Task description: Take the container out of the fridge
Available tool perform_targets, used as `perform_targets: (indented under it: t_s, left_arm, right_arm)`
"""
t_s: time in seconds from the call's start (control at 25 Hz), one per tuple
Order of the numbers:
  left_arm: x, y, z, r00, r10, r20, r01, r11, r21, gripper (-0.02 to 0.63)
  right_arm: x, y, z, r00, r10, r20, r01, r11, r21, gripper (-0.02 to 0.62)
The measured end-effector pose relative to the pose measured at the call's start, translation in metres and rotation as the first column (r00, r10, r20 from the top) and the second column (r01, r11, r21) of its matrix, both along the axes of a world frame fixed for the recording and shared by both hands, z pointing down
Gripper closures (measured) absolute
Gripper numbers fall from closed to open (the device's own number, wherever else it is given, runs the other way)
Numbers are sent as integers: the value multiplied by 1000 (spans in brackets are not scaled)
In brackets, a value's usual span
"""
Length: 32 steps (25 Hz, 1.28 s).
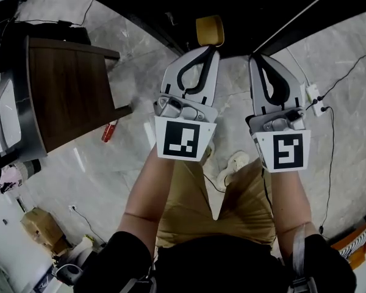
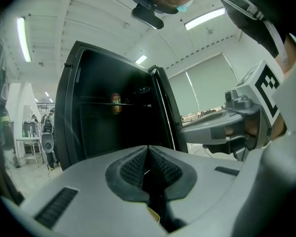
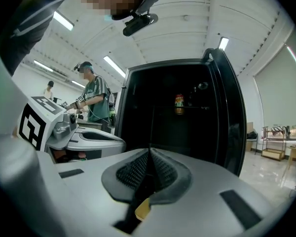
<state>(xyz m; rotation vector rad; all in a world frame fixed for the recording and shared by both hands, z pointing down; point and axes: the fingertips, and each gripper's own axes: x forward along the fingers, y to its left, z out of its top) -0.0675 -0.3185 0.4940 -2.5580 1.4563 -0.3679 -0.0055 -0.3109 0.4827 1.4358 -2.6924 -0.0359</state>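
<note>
Right gripper view shows right claw [image 3: 149, 152] and left claw [image 2: 147, 149] shut, empty, aimed at the tall black fridge [image 3: 187, 132] to fetch its small orange container [image 3: 179, 104].

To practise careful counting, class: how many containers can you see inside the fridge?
1: a container standing on a shelf inside the dark fridge, near its middle; others may be hidden in the shadows.
</note>
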Motion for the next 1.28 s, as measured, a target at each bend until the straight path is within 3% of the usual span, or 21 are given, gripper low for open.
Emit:
perform_targets:
  t_s: [0.56, 0.68, 0.92, 1.0, 1.12, 1.28]
  left_arm:
    - [3, -44, 151, 1000, 18, -8, -18, 998, 54, 583]
    - [2, -52, 168, 999, 30, 38, -34, 993, 113, 583]
    - [5, -60, 204, 998, 42, 54, -50, 986, 157, 583]
    - [9, -57, 218, 998, 60, 29, -64, 987, 148, 583]
    - [11, -50, 232, 994, 87, -68, -81, 993, 89, 583]
    - [5, -43, 241, 993, 83, -89, -77, 995, 66, 583]
  right_arm:
    - [-9, -37, 147, 999, -45, 17, 44, 995, 87, 558]
    - [-6, -37, 173, 998, -56, 9, 54, 992, 116, 558]
    - [5, -39, 209, 996, -67, 52, 57, 981, 184, 558]
    - [6, -37, 218, 995, -81, 58, 68, 977, 200, 558]
    - [4, -28, 226, 993, -106, 47, 92, 969, 230, 558]
    - [-4, -23, 234, 990, -138, 44, 121, 957, 265, 558]
